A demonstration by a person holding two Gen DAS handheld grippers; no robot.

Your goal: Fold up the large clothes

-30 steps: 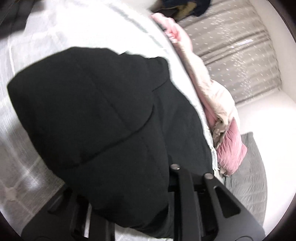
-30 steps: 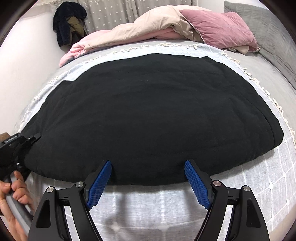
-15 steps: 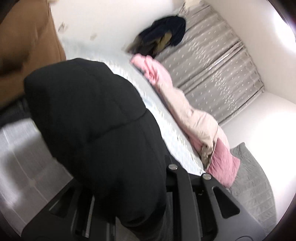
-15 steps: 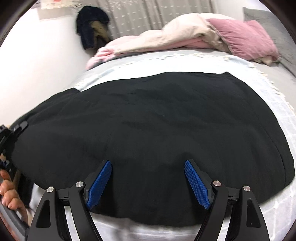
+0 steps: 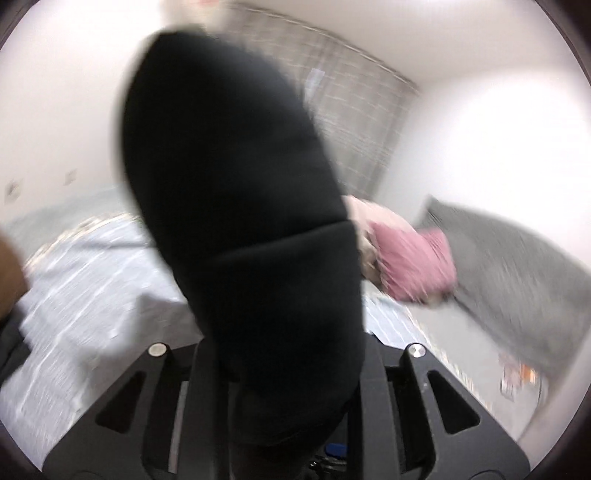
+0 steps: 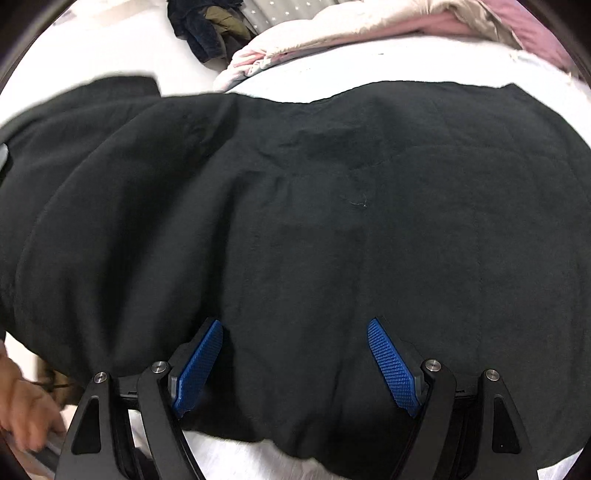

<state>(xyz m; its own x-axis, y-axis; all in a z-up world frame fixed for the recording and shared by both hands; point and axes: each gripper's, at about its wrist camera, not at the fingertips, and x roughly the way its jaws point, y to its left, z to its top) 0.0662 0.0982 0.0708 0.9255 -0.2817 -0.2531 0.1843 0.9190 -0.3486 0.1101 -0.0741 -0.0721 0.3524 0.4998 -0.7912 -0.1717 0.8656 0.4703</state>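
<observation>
A large black garment [image 6: 332,221] lies spread over the bed and fills most of the right wrist view. My right gripper [image 6: 295,332] hangs open just above its near part, blue pads [image 6: 199,365] wide apart with nothing gripped between them. In the blurred left wrist view, a thick fold of the same black garment [image 5: 236,166] rises out of my left gripper [image 5: 284,354]. The cloth runs between the fingers and hides the pads. The jaws are opening slightly but still hold the fold, which is lifted off the bed.
The pale checked bedspread [image 5: 92,277] lies under the garment. A pink pillow [image 5: 413,258] and a grey cushion [image 5: 517,277] sit at the bed's far side, against a curtain [image 5: 354,92]. Dark clothes [image 6: 207,26] hang on the wall. A person's hand [image 6: 26,413] shows at lower left.
My left gripper has risen and rolled with the black fold, which now stands up against the wall. My right gripper has moved in over the garment and tipped downward, still open.
</observation>
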